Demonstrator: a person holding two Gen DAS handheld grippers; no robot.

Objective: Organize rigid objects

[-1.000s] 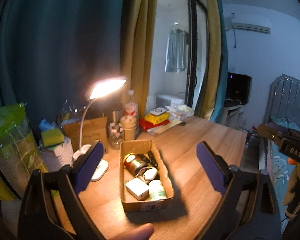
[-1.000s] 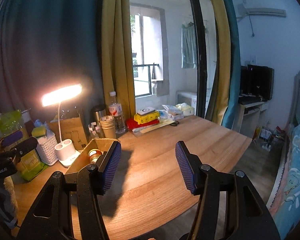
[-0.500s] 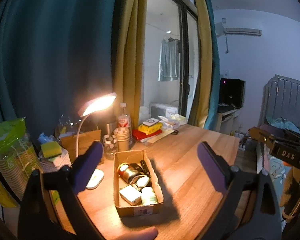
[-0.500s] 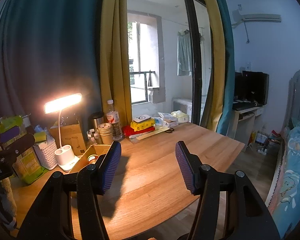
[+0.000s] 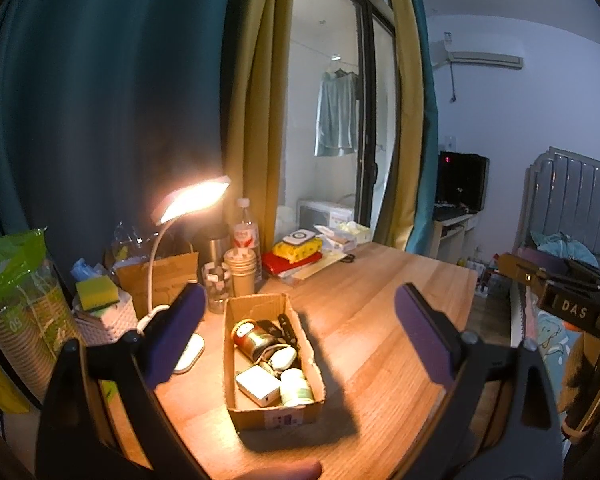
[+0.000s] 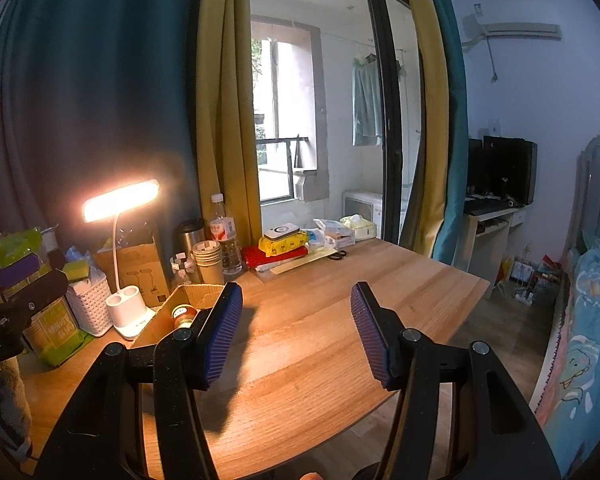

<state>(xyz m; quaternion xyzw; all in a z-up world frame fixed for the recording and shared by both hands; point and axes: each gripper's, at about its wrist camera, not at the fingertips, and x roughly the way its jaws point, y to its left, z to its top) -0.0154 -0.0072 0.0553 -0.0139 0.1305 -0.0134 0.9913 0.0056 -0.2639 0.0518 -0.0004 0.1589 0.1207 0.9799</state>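
Observation:
An open cardboard box [image 5: 272,412] stands on the wooden desk [image 5: 372,320]. In it lie a brown tin can [image 5: 254,338], a white square box [image 5: 258,385], a small white-lidded jar [image 5: 296,388] and dark items [image 5: 286,326]. My left gripper [image 5: 300,336] is open and empty, raised above the desk with the box between its fingers in view. My right gripper [image 6: 296,330] is open and empty over the bare desk right of the box [image 6: 192,300]. The right gripper also shows at the left wrist view's right edge [image 5: 556,292].
A lit desk lamp [image 5: 192,200] stands left of the box. Behind it are paper cups [image 5: 242,272], a water bottle [image 5: 246,236], a steel flask [image 6: 188,236], a white basket with a sponge [image 5: 100,304], and red and yellow packs [image 5: 296,252]. A bed is at right [image 6: 580,320].
Both grippers have drawn back and risen, so the box and desk look smaller and farther. Both stay open and empty.

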